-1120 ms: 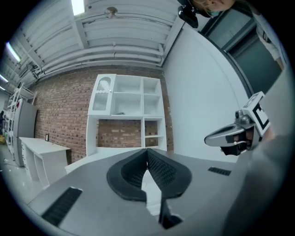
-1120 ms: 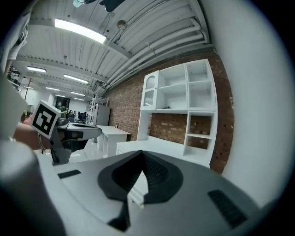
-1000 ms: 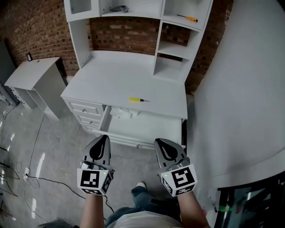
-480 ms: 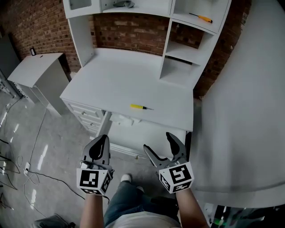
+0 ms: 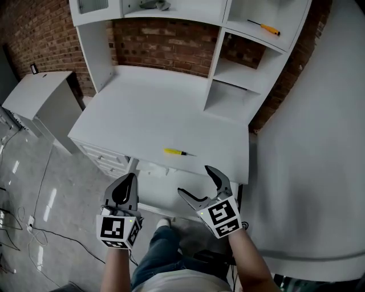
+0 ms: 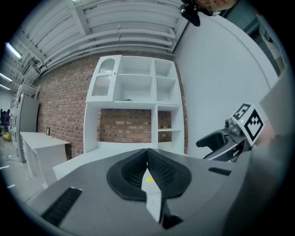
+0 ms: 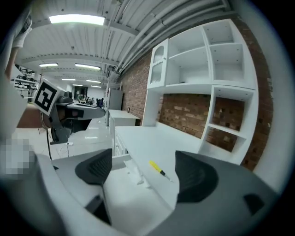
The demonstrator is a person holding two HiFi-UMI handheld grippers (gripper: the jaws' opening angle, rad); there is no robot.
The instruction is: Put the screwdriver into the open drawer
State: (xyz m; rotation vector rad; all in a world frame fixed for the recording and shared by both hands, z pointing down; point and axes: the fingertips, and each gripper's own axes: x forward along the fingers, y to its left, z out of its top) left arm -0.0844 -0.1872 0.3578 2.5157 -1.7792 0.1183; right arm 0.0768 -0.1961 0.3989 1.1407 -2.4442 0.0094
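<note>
two marker cubes face up in the head view: the left cube [image 5: 117, 229] on the left gripper [image 5: 132, 178] and the right cube [image 5: 219, 215] on the right gripper [image 5: 194, 179]. each bears black-and-white square patterns (blocks, not letters).

the open drawer [image 5: 157, 193] juts out under the front edge of the worktop [image 5: 148, 114]. its back part is hidden beneath that edge, and the right gripper covers part of its front. something white and crumpled [image 7: 133, 171] lies in the drawer near the back, too vague to name. on the top shelf a grey object [image 5: 153, 4] is cut off by the upper edge of the head view. an orange-handled screwdriver [image 5: 267, 27] lies on a high shelf at the right, small and far off.

the yellow screwdriver [image 5: 178, 151] lies flat on the worktop near its front edge, just behind the drawer, with its handle to the left and its tip to the right. nothing touches it.

the left gripper's fingers [image 6: 161, 168] are pressed together with nothing between them, in the air before the drawer's left corner. the right gripper's fingers [image 7: 196, 177] stand wide apart, having just been opening. they clasp nothing and touch nothing, hovering over the drawer, with the yellow screwdriver well beyond them, seen through their gap in the right gripper view.
</note>
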